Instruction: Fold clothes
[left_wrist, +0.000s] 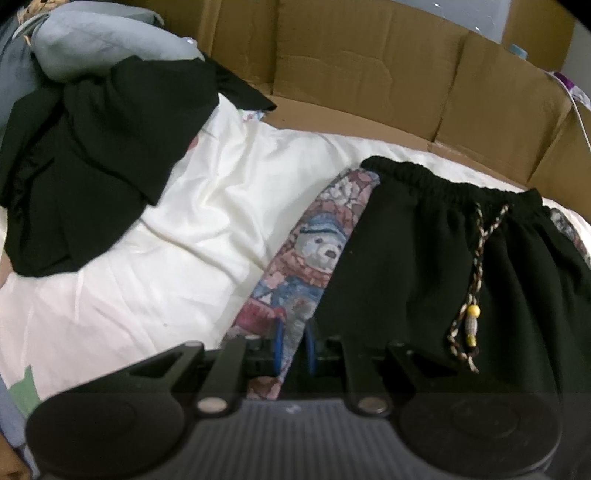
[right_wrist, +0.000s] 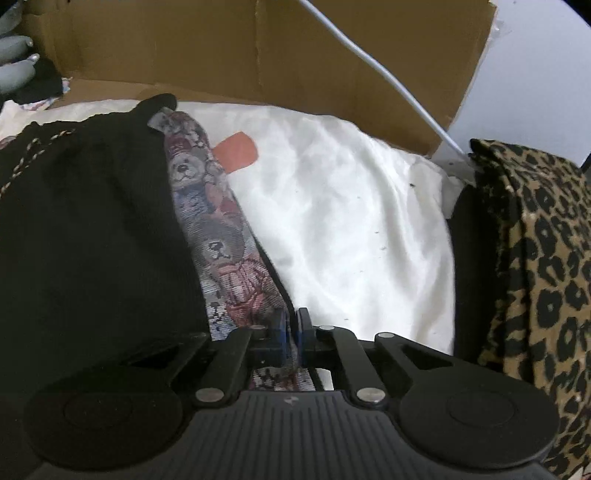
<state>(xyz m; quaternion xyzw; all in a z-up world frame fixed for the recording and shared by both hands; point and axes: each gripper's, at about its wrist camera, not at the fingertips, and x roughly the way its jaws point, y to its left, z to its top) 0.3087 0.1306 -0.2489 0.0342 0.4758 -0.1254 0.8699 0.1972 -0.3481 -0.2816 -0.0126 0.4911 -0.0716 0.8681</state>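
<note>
A pair of black shorts (left_wrist: 443, 251) with an elastic waistband, a braided beaded drawstring (left_wrist: 474, 280) and teddy-bear print side panels lies flat on a white sheet (left_wrist: 184, 221). My left gripper (left_wrist: 294, 343) is shut on the bear-print panel (left_wrist: 310, 258) along the shorts' left edge. In the right wrist view the same black shorts (right_wrist: 92, 240) fill the left side, and my right gripper (right_wrist: 291, 332) is shut on the bear-print panel (right_wrist: 221, 251) along their right edge.
A crumpled black garment (left_wrist: 92, 166) and grey-blue clothes (left_wrist: 103, 37) are piled at the far left. Cardboard walls (left_wrist: 369, 66) ring the sheet. A leopard-print garment (right_wrist: 543, 277) lies at the right, with a white cable (right_wrist: 388, 81) crossing the cardboard.
</note>
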